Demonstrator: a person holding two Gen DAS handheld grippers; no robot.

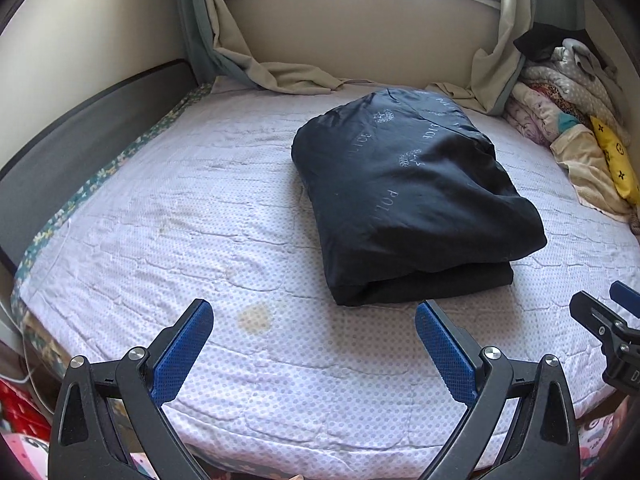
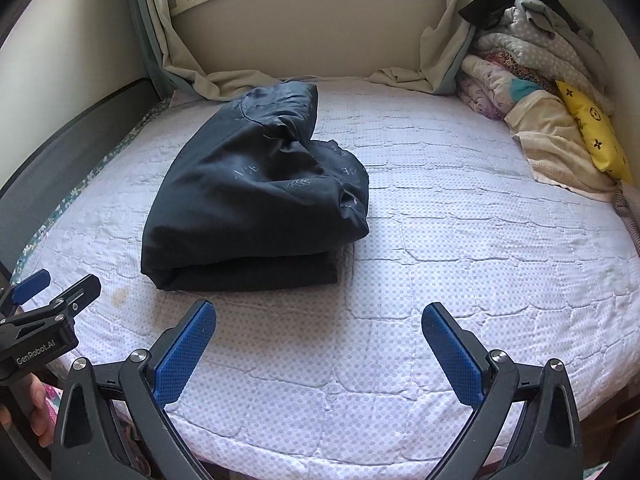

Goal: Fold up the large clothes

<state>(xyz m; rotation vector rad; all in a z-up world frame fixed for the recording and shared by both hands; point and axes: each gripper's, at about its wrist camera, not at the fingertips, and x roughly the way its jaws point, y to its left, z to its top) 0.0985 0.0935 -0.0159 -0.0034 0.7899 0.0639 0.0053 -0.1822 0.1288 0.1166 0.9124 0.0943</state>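
Observation:
A large black garment [image 1: 408, 196] with pale printed lettering lies folded into a thick bundle on the bed; it also shows in the right wrist view [image 2: 256, 196]. My left gripper [image 1: 314, 320] is open and empty, held above the mattress just short of the bundle's near edge. My right gripper [image 2: 319, 322] is open and empty, to the right of the bundle's near corner. Each gripper shows at the edge of the other's view: the right one [image 1: 608, 320] and the left one [image 2: 52, 292].
The bed [image 1: 200, 220] has a white dotted quilted cover with a yellow stain [image 1: 255, 319]. A pile of bedding and a yellow pillow [image 2: 592, 132] sits at the right. Curtains [image 1: 280, 72] drape onto the far edge. A dark headboard [image 1: 80, 128] runs along the left.

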